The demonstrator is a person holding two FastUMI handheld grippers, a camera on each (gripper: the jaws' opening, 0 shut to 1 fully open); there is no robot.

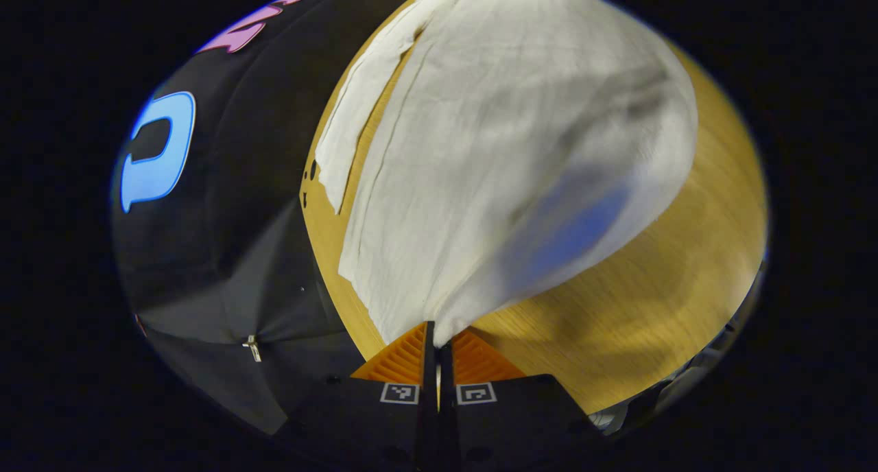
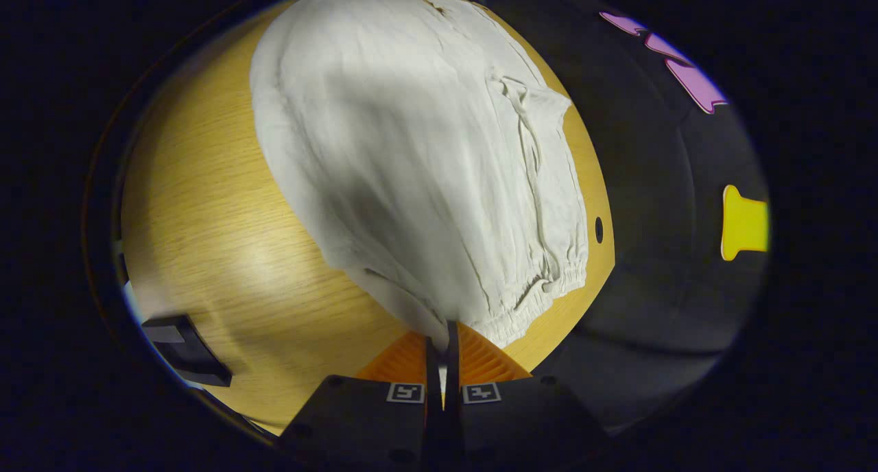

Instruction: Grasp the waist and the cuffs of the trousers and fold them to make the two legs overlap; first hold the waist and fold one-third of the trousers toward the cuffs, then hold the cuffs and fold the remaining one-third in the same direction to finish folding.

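Trousers (image 1: pixel 507 136) are lying on the table (image 1: pixel 658 300), pale cloth spreading away from both tools and rising to each in a lifted corner. The left tool (image 1: pixel 437 341) is pinching a corner of cloth, its two fingers pressed together on it; which end of the garment this is cannot be told from the left gripper view. The right tool (image 2: pixel 442 341) is likewise pinching cloth between closed fingers, just beside the gathered elastic waist (image 2: pixel 549 287), which is lying toward the table's far edge in the right gripper view. In my judgement the step in hand is the lengthwise fold that brings one leg over the other. To do it well, both tools should be travelling together at equal height, keeping the held edge taut so no slack is bunching in the middle, then lowering the edge flush onto the opposite edge before letting go. A second layer of cloth (image 1: pixel 357 108) is showing at the far side in the left gripper view.
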